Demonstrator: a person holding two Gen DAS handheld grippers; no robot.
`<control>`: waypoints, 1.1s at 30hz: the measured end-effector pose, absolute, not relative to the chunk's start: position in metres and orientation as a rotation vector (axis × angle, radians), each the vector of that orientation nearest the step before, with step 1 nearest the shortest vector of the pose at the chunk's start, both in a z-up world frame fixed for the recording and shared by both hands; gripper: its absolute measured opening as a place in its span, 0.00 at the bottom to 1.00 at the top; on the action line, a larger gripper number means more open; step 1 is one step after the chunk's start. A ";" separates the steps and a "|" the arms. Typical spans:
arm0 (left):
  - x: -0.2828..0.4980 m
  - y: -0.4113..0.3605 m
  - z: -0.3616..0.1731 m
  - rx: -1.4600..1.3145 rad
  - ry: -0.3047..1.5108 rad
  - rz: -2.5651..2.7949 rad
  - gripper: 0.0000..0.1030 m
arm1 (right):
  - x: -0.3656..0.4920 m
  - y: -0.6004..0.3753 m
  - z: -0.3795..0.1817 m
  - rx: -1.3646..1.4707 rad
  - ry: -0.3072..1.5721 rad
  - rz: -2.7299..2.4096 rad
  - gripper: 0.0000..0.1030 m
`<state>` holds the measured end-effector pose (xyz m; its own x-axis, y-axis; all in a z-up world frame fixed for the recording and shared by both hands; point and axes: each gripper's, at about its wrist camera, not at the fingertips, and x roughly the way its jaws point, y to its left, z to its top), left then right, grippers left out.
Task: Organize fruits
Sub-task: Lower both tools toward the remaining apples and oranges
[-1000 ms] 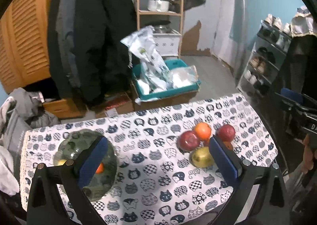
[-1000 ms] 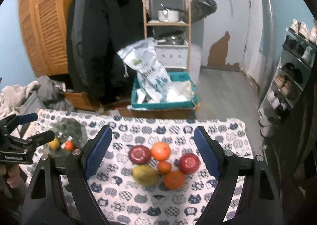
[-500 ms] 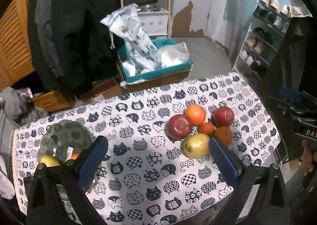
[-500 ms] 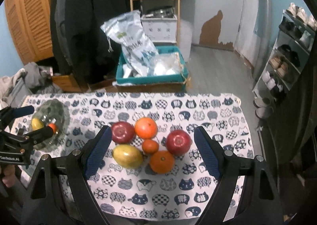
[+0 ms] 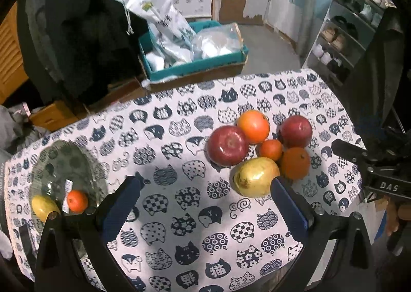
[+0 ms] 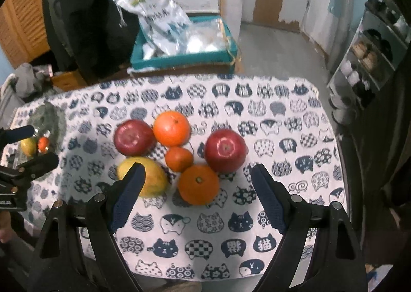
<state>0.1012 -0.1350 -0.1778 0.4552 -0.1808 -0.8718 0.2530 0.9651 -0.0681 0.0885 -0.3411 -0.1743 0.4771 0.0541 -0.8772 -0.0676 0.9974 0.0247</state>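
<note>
At centre frame on the cat-print counter (image 6: 282,117), six fruits sit bunched and touching: two apples (image 6: 225,150), two oranges (image 6: 198,184), a small tangerine (image 6: 178,158) and a yellow mango (image 6: 151,176). We hold our right gripper (image 6: 196,194) spread wide and empty, just short of the near orange, while our left gripper (image 5: 203,211), likewise released, hovers beside the mango (image 5: 255,176). At far left, a glass bowl (image 5: 77,163) already holds two small fruits. We judge these fruits firm, smooth and prone to rolling; the mango may bruise. Each is best pinched across its widest middle, with modest pressure.
</note>
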 end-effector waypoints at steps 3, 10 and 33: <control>0.107 -0.139 -0.192 0.076 1.093 -0.268 0.99 | 0.094 -0.343 -0.192 0.003 1.113 0.077 0.81; 0.118 -0.144 -0.217 0.067 1.149 -0.262 0.99 | 0.106 -0.345 -0.227 0.029 1.186 0.075 0.81; 0.123 -0.173 -0.259 0.115 1.222 -0.315 0.99 | 0.125 -0.335 -0.290 0.022 1.314 0.124 0.64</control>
<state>0.1228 -0.1725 -0.2593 0.3048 -0.1758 -0.9360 0.2983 0.9510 -0.0815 0.1249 -0.3352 -0.2904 0.2482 0.1033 -0.9632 -0.0780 0.9932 0.0864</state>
